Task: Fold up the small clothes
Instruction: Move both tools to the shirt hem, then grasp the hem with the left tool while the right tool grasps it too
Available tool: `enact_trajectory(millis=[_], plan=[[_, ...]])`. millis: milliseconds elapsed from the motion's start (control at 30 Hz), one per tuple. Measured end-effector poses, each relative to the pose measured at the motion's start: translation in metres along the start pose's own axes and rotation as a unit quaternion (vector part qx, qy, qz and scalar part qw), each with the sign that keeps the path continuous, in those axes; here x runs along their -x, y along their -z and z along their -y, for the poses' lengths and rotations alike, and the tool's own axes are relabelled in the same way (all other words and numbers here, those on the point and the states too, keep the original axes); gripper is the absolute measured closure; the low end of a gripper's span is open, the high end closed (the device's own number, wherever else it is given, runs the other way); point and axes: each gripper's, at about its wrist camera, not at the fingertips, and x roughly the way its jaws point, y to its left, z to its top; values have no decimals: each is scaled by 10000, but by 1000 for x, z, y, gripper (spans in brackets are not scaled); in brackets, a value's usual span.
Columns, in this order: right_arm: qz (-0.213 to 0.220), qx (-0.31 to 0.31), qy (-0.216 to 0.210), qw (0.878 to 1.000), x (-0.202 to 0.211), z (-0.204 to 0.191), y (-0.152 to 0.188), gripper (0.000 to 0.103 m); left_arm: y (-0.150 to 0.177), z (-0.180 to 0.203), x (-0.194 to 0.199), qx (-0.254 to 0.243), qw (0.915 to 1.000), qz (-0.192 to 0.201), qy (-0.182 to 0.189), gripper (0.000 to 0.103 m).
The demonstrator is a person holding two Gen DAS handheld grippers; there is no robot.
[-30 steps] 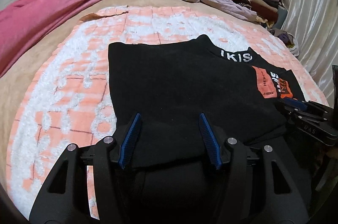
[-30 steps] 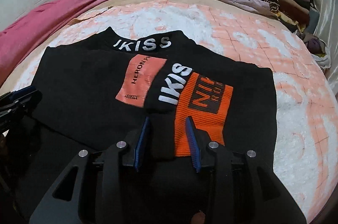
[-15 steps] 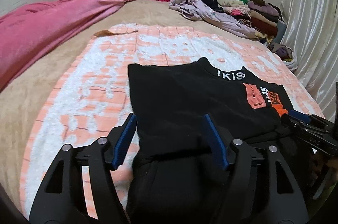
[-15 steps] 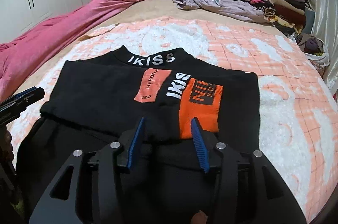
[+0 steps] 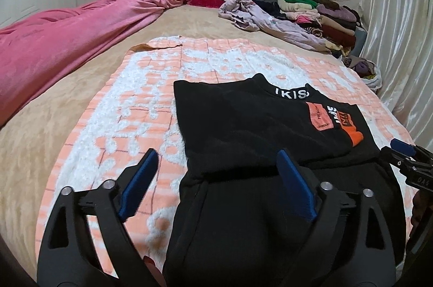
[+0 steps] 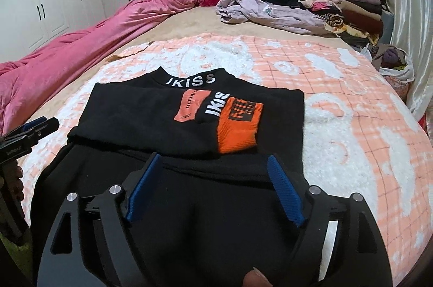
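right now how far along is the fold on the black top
Done: the black top has sleeves folded in, lying on the peach blanket. In hand: nothing; the left gripper and right gripper jaws are opening, clear of the cloth. Left: folding its near half up.

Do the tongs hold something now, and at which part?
Nothing is held. Both the left tongs and right tongs are opening above the black sweater.

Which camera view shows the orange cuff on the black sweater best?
The right wrist view shows it best: the orange cuff lies near the middle of the picture, facing the camera on the black sweater. In the left wrist view the cuff is small, seen at a slant near the right side.
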Motion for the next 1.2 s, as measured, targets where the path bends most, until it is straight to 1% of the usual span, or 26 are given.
enact_trajectory(millis=[267, 333, 733, 1000, 1100, 1200], plan=[[6, -26, 52, 10000, 15, 1, 12, 18, 16, -4, 16, 23, 10000, -17, -89, 13], [-17, -48, 72, 10000, 17, 1, 16, 13, 20, -5, 18, 12, 9999, -48, -122, 11], [-132, -84, 60, 9999, 34, 1, 39, 13, 47, -11, 33, 18, 9996, -156, -247, 11], [-324, -30, 195, 9993, 49, 11, 64, 13, 73, -31, 50, 224, 9989, -377, -155, 11], [-394, -48, 223, 9990, 56, 15, 75, 13, 83, -40, 60, 405, 9980, -491, -14, 11], [-480, -90, 179, 9986, 62, 18, 88, 13, 91, -44, 71, 467, 9973, -560, 92, 11]])
